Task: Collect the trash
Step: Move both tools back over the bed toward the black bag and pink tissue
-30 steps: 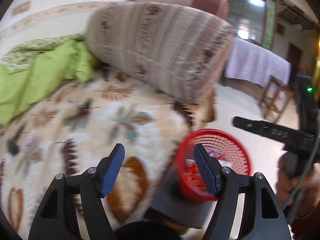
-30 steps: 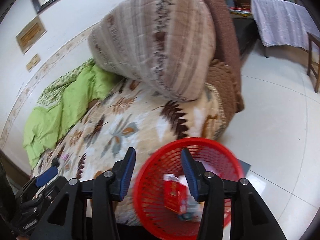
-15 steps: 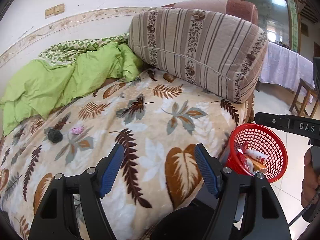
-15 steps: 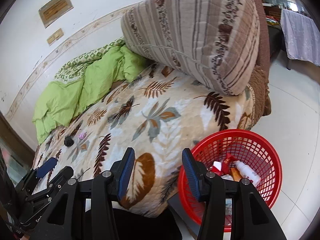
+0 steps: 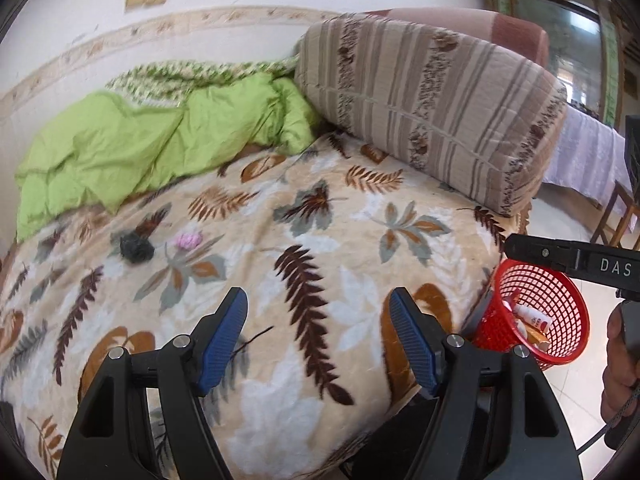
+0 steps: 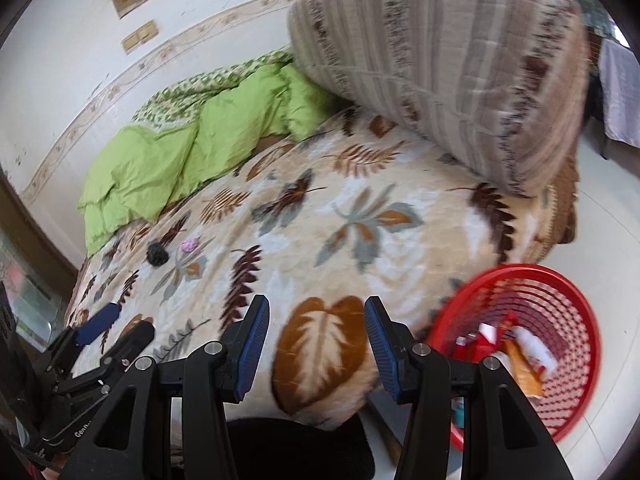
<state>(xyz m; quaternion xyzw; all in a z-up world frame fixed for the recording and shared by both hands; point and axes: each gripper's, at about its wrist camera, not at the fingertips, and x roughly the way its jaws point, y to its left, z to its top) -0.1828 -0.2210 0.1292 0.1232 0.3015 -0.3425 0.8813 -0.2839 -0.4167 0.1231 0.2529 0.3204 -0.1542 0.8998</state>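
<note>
Partly hidden behind the right finger of the left gripper (image 5: 318, 338), the red mesh basket (image 5: 560, 312) stands on the pale floor at the right corner of the bed; its near left side is covered by that finger, and a black bar crossing its far rim reads "DAS", with any further letters cut off at the frame edge. Inside it lie a white tube with a small red label too blurred to read, an orange wrapper and some red packaging; in the right wrist view the basket (image 6: 560, 320) is smeared by motion and its contents show only as red, white and orange shapes. On the leaf-print blanket (image 5: 340, 248), far and to the left, sit two pieces of trash just beside each other: a crumpled black wad (image 5: 137, 248) and a small pink scrap (image 5: 188, 240); what either is made of cannot be told. Both grippers hover over the near edge of the bed with their blue-padded fingers (image 5: 224, 334) spread and nothing between them; the right gripper (image 6: 316, 346) stands somewhat narrower than the left. A green quilt (image 5: 132, 148) is bunched against the far wall, and a striped bolster (image 5: 432, 108) lies across the far right. Part of a hand (image 5: 618, 364) shows at the right edge, mostly cut off.
</note>
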